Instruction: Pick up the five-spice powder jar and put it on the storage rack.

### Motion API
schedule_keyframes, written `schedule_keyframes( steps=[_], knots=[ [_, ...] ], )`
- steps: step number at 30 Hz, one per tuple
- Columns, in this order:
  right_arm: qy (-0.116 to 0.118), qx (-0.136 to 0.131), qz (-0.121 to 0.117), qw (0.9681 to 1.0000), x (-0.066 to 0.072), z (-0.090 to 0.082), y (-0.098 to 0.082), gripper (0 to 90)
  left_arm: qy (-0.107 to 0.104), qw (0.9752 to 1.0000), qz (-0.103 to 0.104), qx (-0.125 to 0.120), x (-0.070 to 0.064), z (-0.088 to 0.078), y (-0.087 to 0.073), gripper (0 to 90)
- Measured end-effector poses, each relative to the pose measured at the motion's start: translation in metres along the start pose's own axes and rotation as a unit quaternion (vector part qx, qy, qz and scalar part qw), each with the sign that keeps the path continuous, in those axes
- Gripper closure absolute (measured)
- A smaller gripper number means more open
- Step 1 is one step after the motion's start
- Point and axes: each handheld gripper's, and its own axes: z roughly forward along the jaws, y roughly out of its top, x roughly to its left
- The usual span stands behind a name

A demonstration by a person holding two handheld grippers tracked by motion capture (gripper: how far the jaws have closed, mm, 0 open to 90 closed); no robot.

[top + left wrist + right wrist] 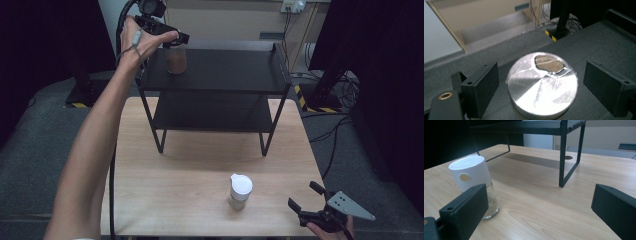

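A: Left gripper position?

B: Held high over the top deck of the black two-tier metal shelf, which stands at the far end of the light wooden table. The person's left forearm stretches up from the bottom edge of the high view to reach it.

A: Object under it?

B: A glass jar of brown powder with a torn silver foil seal. In the high view it stands upright near the left end of the top deck. In the left gripper view the foil top sits between the two black jaws, and brown contents show through the tear at the far side.

A: Grip state, left?

B: Released. There is a visible gap between each pad and the jar's rim; neither pad presses on it. The jar rests on the shelf by itself.

A: Right gripper?

B: Low at the near right corner of the table, in the person's right hand. Jaws spread wide with nothing between them.

A: Anything near it?

B: A clear glass jar with a white plastic cap, upright on the table, just left of the right gripper and apart from it. In the right gripper view it stands behind the left-hand jaw; a small round mark shows on the side of the cap.

A: Contact between that jar and the jaw?

B: Cannot tell from the right gripper view; the high view shows them apart.
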Motion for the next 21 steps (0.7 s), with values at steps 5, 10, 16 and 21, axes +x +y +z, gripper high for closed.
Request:
schedule_keyframes(
  steps=[5, 10, 16, 21],
  knots=[
    [-0.001, -0.001, -0.002, 1.0000, 0.000, 0.000, 0.000, 1.6, -0.026, 0.9985, -0.020, -0.043, 0.005, -0.010, -0.009, 5.0],
    [0.001, 0.000, -0.003, 1.0000, 0.000, 0.000, 0.000, 1.6, -0.046, 0.9965, -0.006, -0.070, 0.003, -0.026, -0.018, 4.3],
    [0.000, 0.000, -0.004, 1.0000, 0.001, 0.001, 0.001, 1.6, -0.058, 0.9938, 0.003, -0.095, -0.002, -0.045, -0.027, 4.2],
    [0.001, 0.000, -0.005, 1.0000, 0.001, 0.001, 0.001, 1.6, -0.083, 0.9902, 0.017, -0.111, -0.002, -0.061, -0.042, 3.8]
  ],
)
